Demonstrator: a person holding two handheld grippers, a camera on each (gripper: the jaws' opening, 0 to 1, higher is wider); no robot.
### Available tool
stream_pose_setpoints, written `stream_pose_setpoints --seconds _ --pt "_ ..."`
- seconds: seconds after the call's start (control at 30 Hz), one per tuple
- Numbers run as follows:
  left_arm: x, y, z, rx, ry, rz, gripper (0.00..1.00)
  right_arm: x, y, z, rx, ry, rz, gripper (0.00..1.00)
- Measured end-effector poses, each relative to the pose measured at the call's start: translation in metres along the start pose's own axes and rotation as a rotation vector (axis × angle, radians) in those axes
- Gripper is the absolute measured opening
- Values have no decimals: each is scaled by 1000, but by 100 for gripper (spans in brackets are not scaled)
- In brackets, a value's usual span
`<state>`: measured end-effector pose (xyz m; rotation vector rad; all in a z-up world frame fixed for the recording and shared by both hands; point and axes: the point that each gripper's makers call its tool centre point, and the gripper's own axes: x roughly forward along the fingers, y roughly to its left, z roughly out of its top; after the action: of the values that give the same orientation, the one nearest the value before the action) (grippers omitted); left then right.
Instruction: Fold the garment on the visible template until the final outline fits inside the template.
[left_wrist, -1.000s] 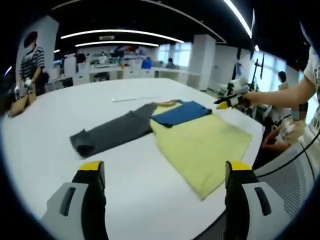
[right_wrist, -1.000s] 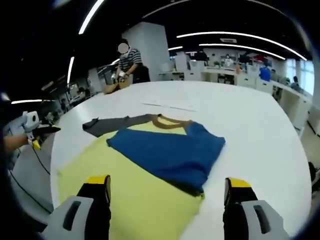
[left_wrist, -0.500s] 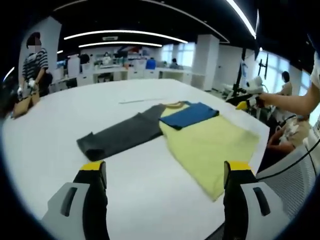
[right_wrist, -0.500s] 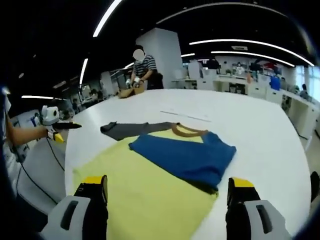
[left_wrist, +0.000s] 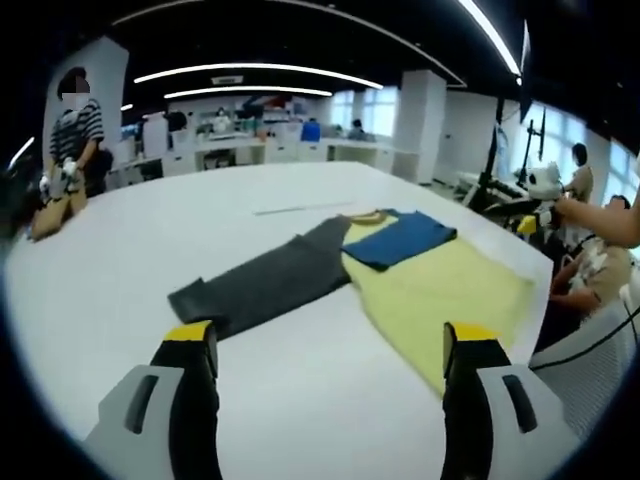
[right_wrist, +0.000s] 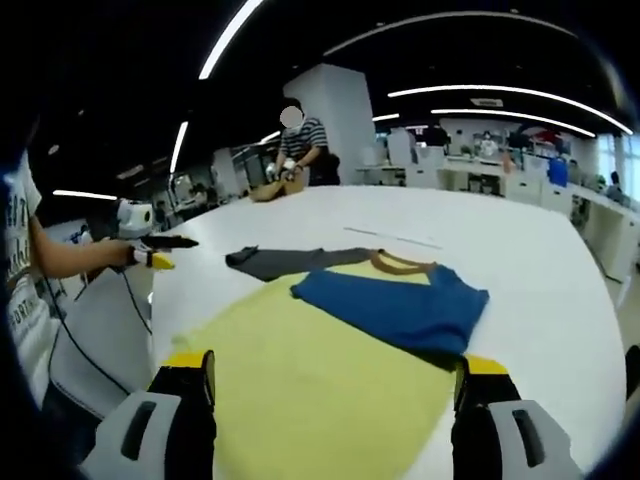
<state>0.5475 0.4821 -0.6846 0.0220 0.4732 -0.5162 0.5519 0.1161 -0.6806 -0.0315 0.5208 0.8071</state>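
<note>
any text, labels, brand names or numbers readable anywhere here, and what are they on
Dark print on the person's white t-shirt sleeve, at the left edge of the right gripper view: too blurred and cut off to read.
The garment on the white table: plain yellow, blue and grey panels, no print or label to be seen.
The yellow-tipped tongs of both grippers: no markings to be seen.
Nothing else is legible.
</note>
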Motion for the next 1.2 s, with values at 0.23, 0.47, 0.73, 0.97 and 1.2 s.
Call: stream_pose_setpoints --seconds 0.23,0.47,0.73,0.97,1.2 --pt "10 18 4 -26 -1 45 84 -3 13 0 -28 4 5 99" --pt "21 41 4 -34 15 106 79 -6 22 -5 -25 2 -1 99" --pt "34 66 4 -27 31 183 70 -8 24 -9 -16 9 -13 99" --pt "45 82 -4 -51 56 228 60 -12 24 -8 -19 9 -23 98" --pt "55 100 -12 -34 99 291 44 -11 24 -14 -21 28 -28 98"
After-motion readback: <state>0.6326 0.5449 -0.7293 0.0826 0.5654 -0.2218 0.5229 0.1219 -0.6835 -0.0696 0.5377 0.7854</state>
